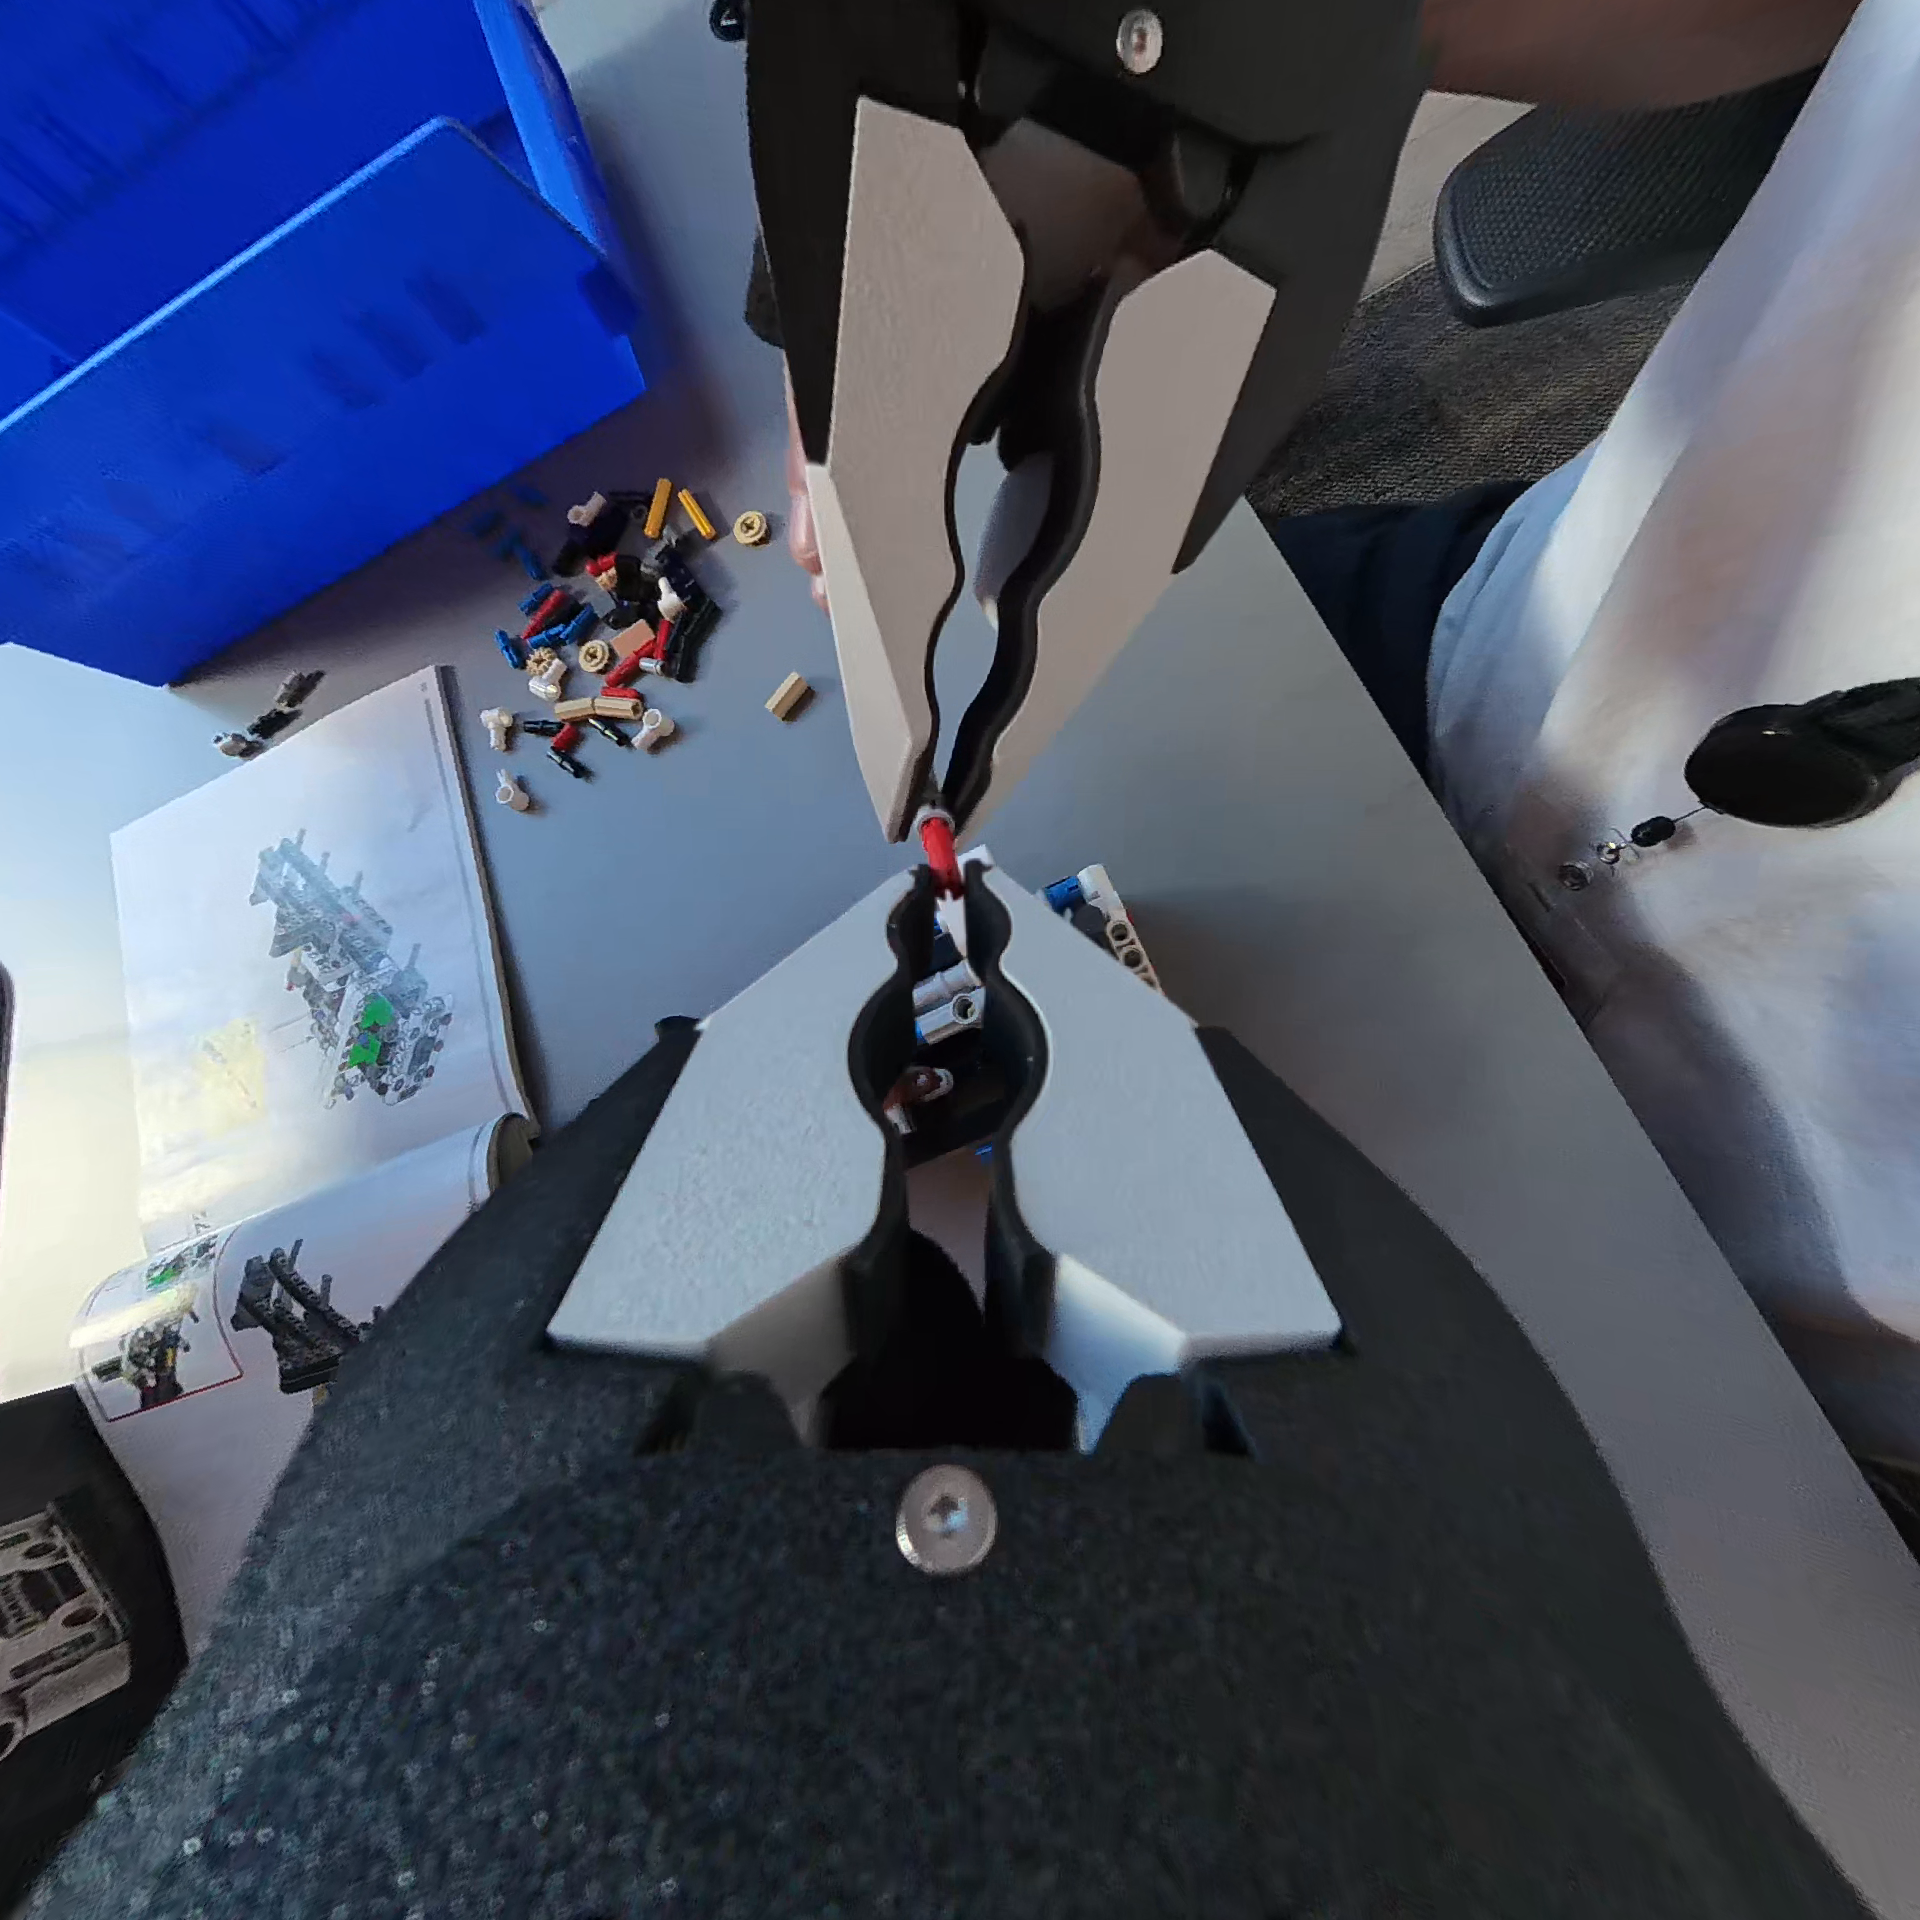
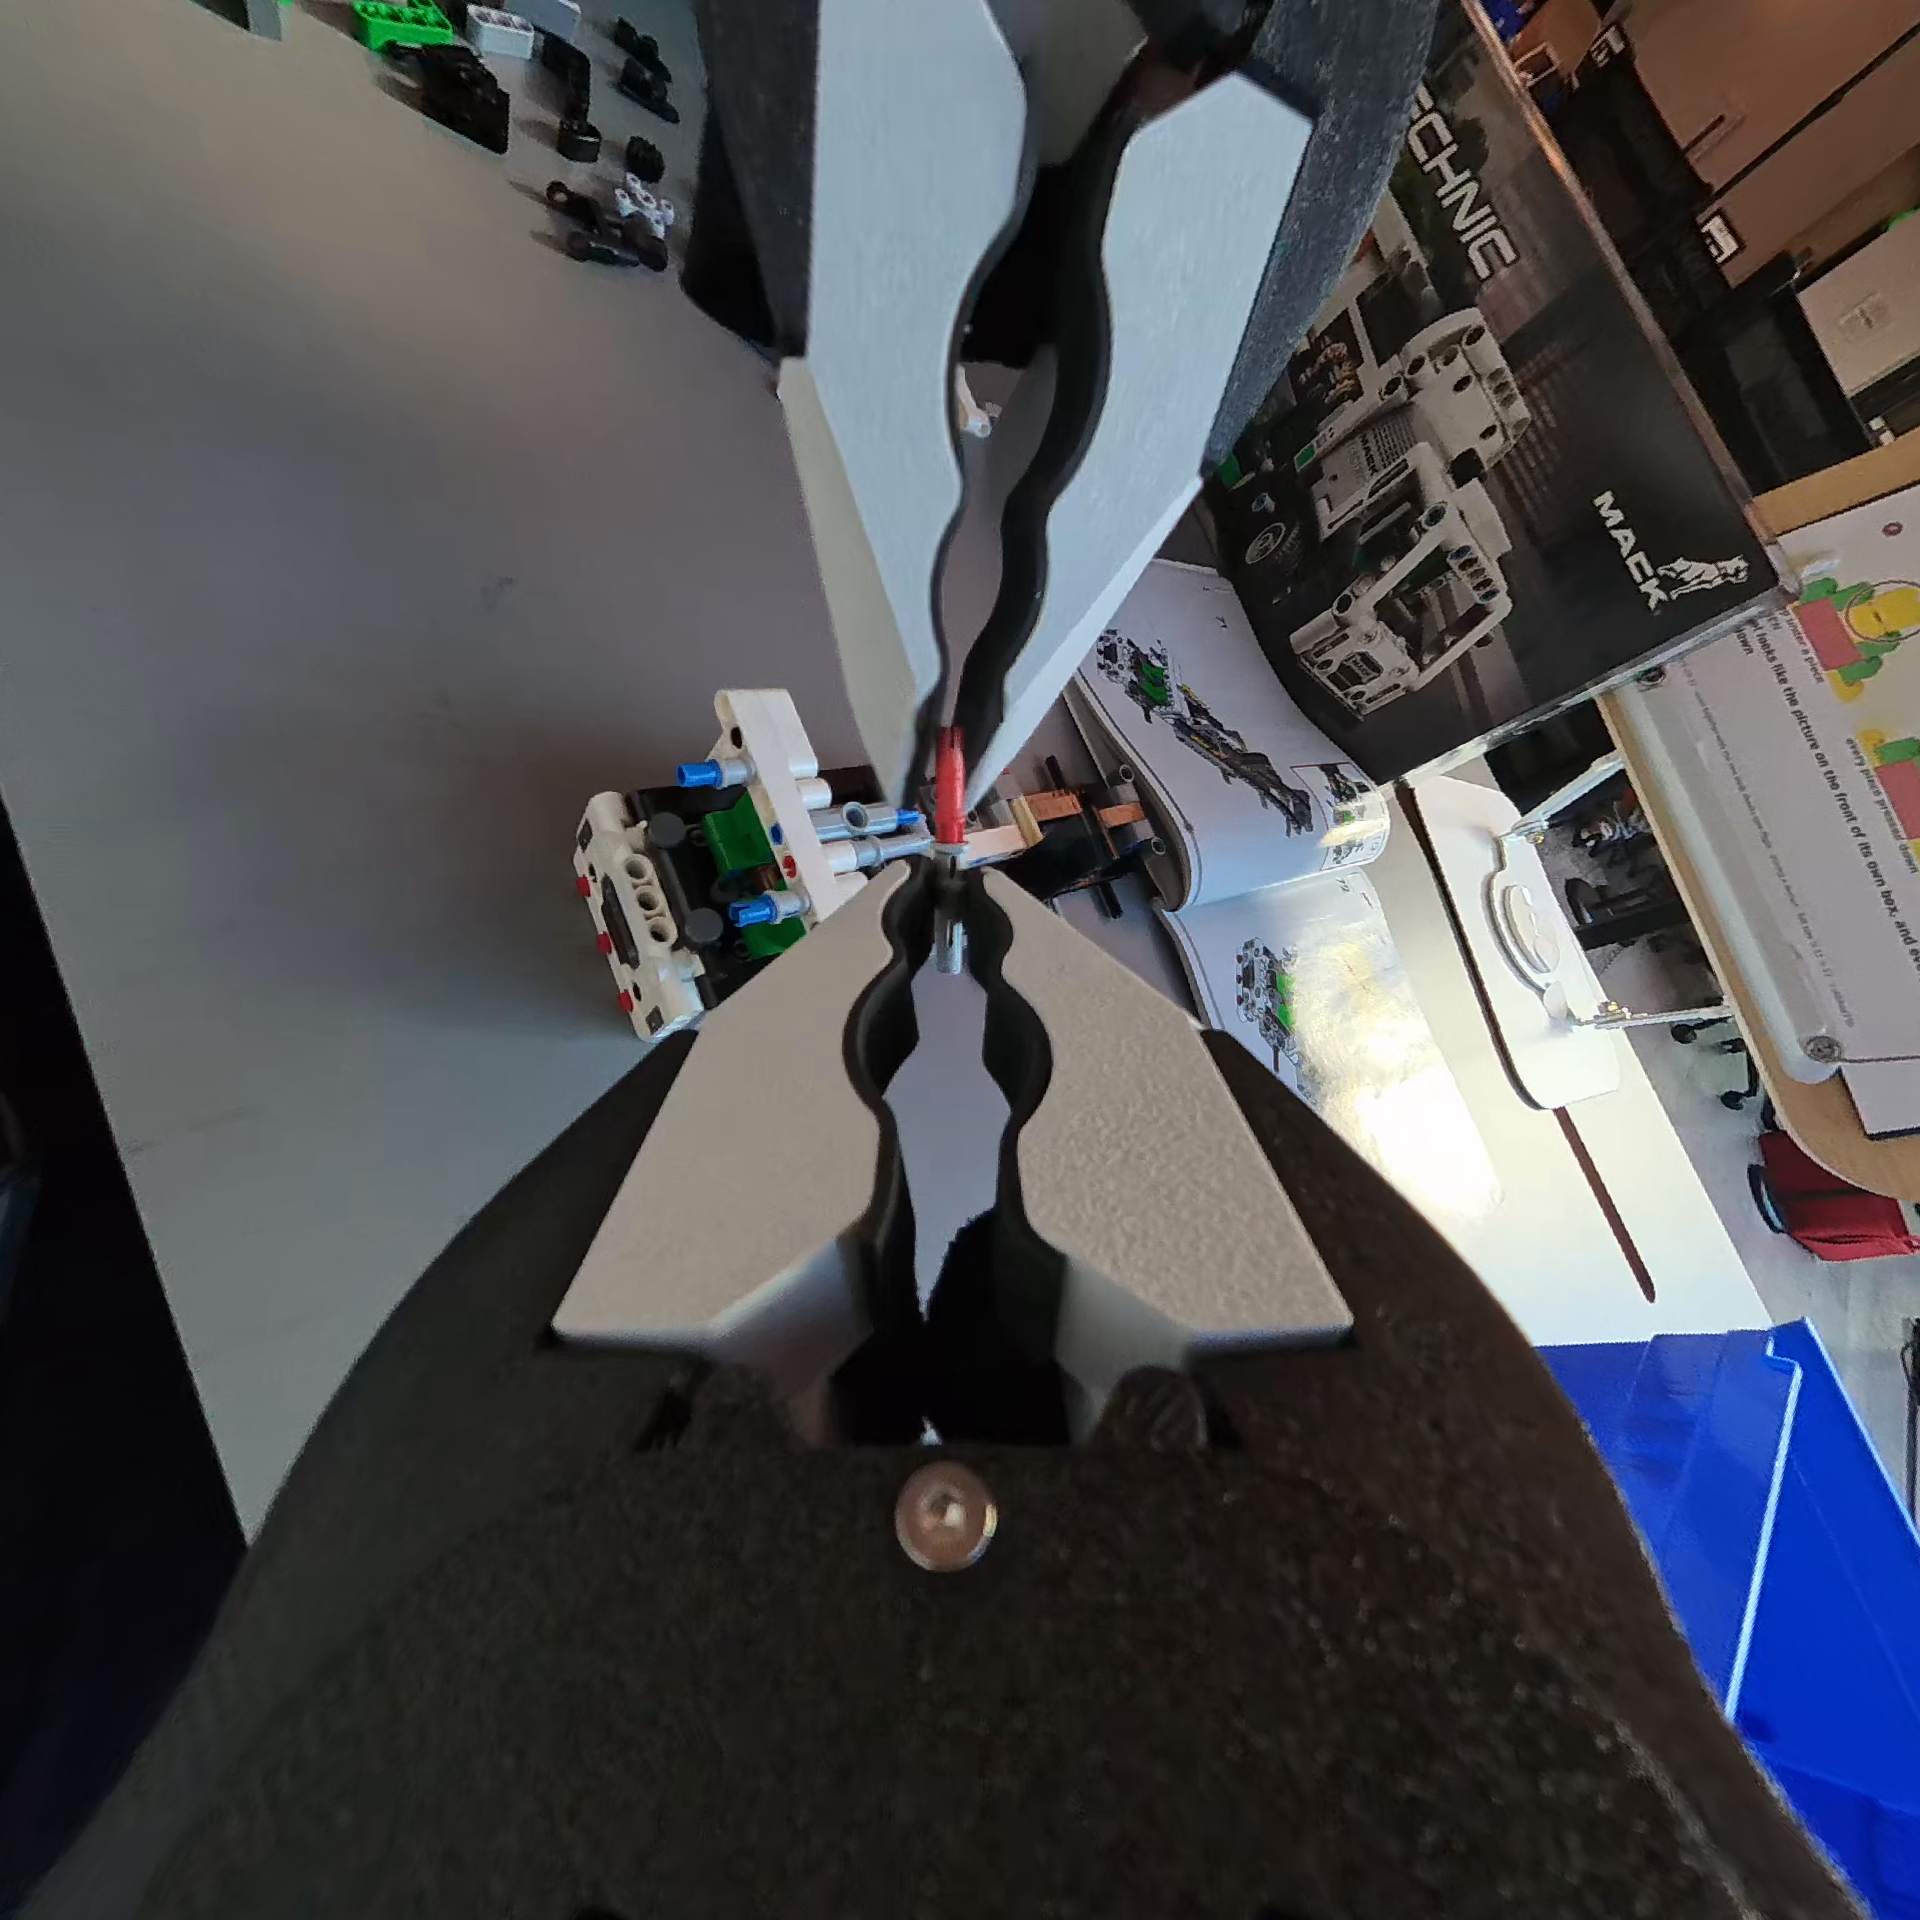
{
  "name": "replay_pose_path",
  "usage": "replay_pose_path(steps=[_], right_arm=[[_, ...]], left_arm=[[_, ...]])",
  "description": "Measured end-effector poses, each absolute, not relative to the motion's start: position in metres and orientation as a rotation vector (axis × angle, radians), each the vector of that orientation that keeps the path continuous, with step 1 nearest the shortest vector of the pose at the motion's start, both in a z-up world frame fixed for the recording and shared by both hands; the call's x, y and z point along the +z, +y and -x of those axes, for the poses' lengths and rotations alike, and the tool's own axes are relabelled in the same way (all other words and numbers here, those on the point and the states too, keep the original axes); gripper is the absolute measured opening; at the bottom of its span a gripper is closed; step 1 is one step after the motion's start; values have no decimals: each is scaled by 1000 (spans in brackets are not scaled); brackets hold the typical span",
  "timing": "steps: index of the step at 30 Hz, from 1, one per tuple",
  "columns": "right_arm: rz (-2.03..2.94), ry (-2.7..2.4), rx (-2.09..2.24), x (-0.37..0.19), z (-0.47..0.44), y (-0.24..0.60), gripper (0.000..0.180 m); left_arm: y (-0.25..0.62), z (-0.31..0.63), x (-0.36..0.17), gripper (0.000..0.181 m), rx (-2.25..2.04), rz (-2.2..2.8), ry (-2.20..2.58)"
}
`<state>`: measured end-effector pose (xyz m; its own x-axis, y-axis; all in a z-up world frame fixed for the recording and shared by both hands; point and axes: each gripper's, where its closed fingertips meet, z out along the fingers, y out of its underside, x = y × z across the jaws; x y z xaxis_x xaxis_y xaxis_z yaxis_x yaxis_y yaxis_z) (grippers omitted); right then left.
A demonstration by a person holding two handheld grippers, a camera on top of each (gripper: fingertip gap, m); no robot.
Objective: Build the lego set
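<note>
The two grippers are meeting tip to tip above the grey tabletop (image 1: 1299, 935). In the left wrist view the left gripper (image 1: 943, 883) is pinching one end of a small red pin (image 1: 938, 847) between nearly closed tips, while the right gripper (image 1: 928, 810) is reaching in from 12 o'clock. In the right wrist view the right gripper (image 2: 943, 868) is closing its tips on a small grey connector piece (image 2: 949, 940), with the left gripper (image 2: 948, 774) coming down from 12 o'clock and carrying the red pin (image 2: 948, 779) against that piece. Whether the pin is already seated in the connector cannot be told.

Behind the left gripper's fingers, through the round gap between them, part of the partly built lego model (image 1: 948, 1003) is showing. In the right wrist view that model (image 2: 707, 883), white and black with green blocks and blue and red pins, is sitting on the tabletop at about 9 o'clock from the meeting tips.

In the left wrist view a pile of loose small pieces (image 1: 613, 634) is lying at 11 o'clock, the open instruction booklet (image 1: 312, 935) at 9 o'clock, and a blue plastic bin (image 1: 291, 312) at 10 o'clock. At 3 o'clock a person in a white garment (image 1: 1714, 727) is sitting at the tabletop's edge. In the right wrist view the set's dark box (image 2: 1507, 468) is standing at 2 o'clock beyond the booklet (image 2: 1247, 748), and more black and green parts (image 2: 499, 83) are lying at 11 o'clock.
</note>
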<state>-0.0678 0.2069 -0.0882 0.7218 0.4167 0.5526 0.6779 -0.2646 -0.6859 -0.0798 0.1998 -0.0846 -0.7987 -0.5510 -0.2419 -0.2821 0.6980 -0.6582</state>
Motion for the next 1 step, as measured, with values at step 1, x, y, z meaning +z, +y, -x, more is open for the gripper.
replay_pose_path(steps=[1], right_arm=[[1904,-851,-326,-89,68,207,4]], left_arm=[[200,79,-84,1,-855,644,2476]])
